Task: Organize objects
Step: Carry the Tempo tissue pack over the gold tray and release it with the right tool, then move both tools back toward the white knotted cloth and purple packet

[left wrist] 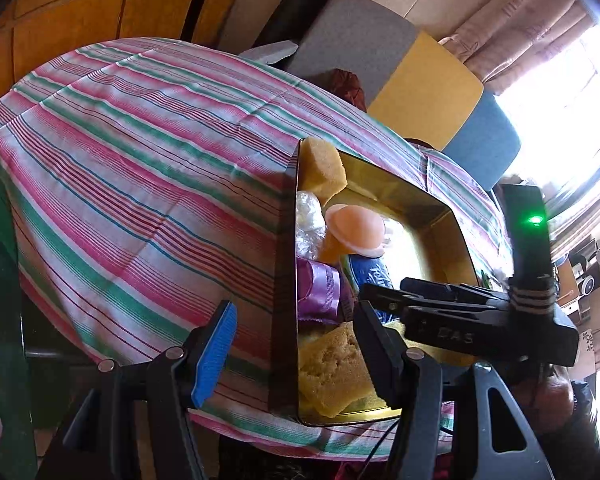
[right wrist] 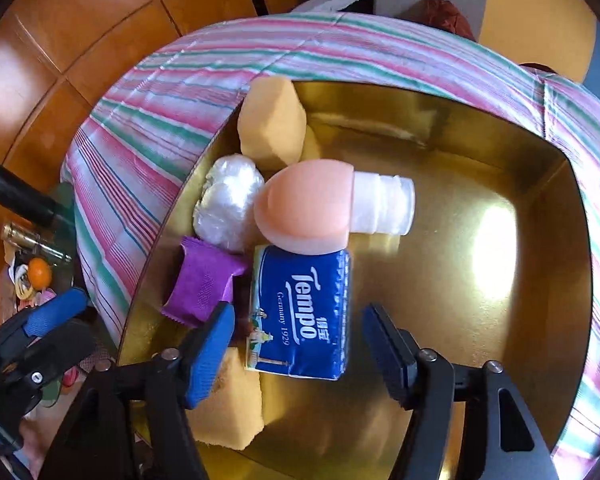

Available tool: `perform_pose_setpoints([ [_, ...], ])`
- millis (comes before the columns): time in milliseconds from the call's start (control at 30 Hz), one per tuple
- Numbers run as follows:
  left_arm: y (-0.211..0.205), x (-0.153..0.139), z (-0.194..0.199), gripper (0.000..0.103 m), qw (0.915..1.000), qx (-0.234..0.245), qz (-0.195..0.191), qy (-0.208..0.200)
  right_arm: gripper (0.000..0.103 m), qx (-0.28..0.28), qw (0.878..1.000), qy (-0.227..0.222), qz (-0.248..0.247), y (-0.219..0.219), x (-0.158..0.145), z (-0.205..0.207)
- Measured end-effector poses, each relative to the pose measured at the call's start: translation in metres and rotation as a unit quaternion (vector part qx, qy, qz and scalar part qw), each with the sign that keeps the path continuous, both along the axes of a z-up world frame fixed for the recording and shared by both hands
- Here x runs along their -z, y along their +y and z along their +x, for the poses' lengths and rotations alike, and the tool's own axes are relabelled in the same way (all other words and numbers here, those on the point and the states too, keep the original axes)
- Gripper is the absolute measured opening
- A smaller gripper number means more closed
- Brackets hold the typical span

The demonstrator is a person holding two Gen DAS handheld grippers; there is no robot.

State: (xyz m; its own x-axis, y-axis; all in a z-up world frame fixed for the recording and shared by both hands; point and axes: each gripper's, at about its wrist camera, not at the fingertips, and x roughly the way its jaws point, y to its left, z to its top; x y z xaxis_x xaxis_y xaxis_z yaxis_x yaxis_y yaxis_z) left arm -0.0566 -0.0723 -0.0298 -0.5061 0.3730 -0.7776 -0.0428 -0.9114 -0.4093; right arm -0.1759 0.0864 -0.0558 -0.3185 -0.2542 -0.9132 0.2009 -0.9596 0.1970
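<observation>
We read "Tempo", "Germany 1929" and two Chinese characters on the blue tissue pack, lying in the lower middle of the right wrist view inside the gold tin. "DAS" shows faintly on the right claw's body at the lower right of the left wrist view.

Our right claw stands wide apart above the tissue pack, gripping nothing. Our left claw is also spread, straddling the tin's dark left wall; whether its fingers touch that wall we cannot tell.

In the tin's left part sit a peach-capped bottle, a purple packet, a clear wrapped bundle and two yellow sponges, the lower sponge partly hidden behind our blue pad. The tin rests on the striped tabletop. Items at the far left edge of the right wrist view are too small to name.
</observation>
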Motion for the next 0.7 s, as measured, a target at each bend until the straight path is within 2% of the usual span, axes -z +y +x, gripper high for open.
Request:
perform_pose_setpoints([
  [100,0.002,-0.003,0.002,0.061,0.9999,-0.002,-0.011,0.008,0.071,0.009,1.000,0.014,-0.016,0.010,-0.011,0.008],
  [267,0.014,-0.017,0.009,0.061,0.9979,0.002,-0.050,0.040,0.078,0.015,0.997,0.066,-0.025,0.039,-0.037,0.037],
  [367,0.025,-0.026,0.015,0.061,0.9946,0.007,-0.083,0.062,0.083,0.023,0.994,0.101,-0.016,0.061,-0.051,0.057],
  [467,0.034,-0.032,0.018,0.061,0.9931,0.005,-0.093,0.071,0.084,0.036,0.991,0.128,0.002,0.083,-0.060,0.075],
  [700,0.067,-0.038,0.025,0.061,0.9880,0.021,-0.129,0.083,0.085,0.094,0.983,0.156,0.015,0.142,-0.067,0.102],
])
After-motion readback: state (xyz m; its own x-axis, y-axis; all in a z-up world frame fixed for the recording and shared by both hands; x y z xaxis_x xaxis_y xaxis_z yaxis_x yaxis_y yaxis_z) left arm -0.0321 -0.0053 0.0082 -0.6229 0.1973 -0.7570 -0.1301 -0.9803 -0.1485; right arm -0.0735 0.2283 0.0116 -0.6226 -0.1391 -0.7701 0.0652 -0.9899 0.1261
